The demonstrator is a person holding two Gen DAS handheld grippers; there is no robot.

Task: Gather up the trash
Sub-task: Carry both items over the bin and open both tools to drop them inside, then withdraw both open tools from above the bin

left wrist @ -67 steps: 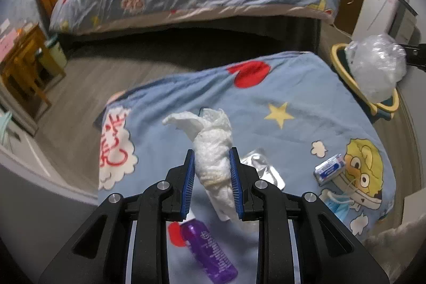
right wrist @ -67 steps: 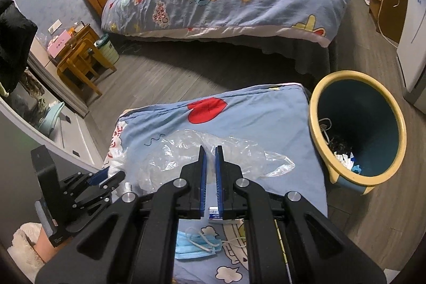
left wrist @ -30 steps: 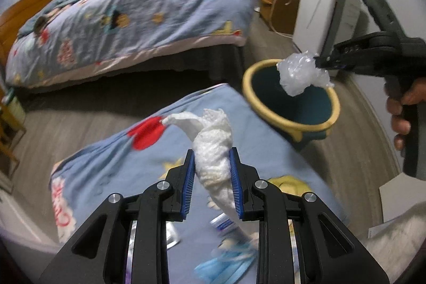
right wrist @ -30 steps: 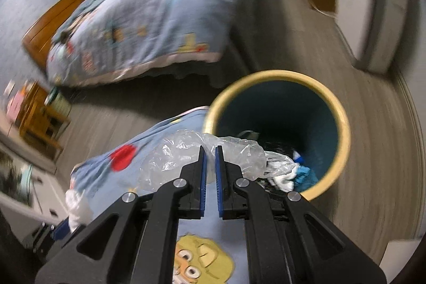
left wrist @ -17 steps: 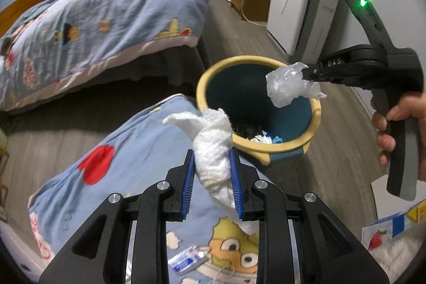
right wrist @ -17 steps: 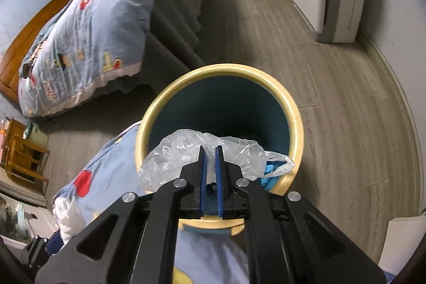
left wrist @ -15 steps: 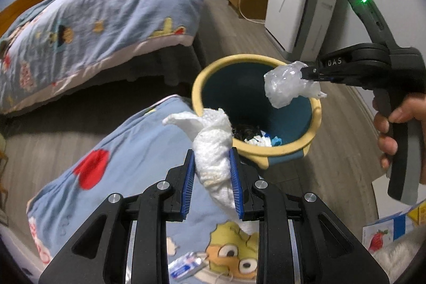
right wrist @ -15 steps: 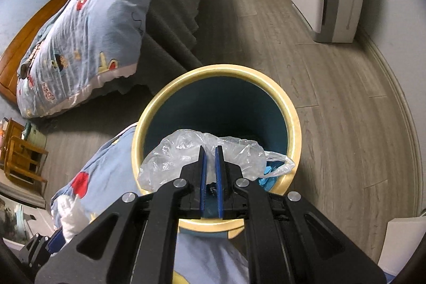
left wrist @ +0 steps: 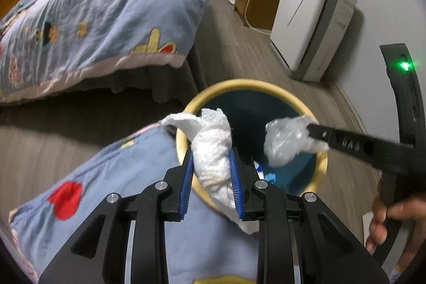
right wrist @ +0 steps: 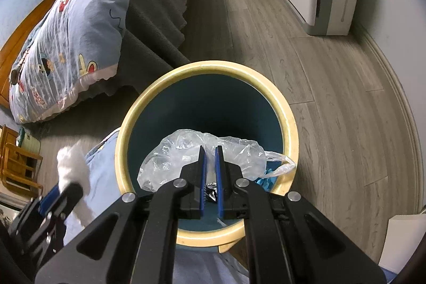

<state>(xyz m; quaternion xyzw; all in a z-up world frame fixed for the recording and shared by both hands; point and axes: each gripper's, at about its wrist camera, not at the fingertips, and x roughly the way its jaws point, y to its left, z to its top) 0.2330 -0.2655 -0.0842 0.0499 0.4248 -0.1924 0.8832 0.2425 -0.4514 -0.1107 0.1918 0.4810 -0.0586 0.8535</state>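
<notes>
Two pieces of trash are held over the bin.

A crumpled white tissue (left wrist: 213, 148) is clamped between the blue pads of the left gripper (left wrist: 211, 153), just above the near rim of the yellow-rimmed bin (right wrist: 282, 108). A clear plastic bag (right wrist: 186, 153) is pinched by the right gripper (right wrist: 209, 151), whose fingers are nearly together, directly over the bin's dark blue interior. Some trash is seen at the bin's bottom. The patterned blue quilt (left wrist: 111, 177) lies beneath and to the left of the left gripper.
</notes>
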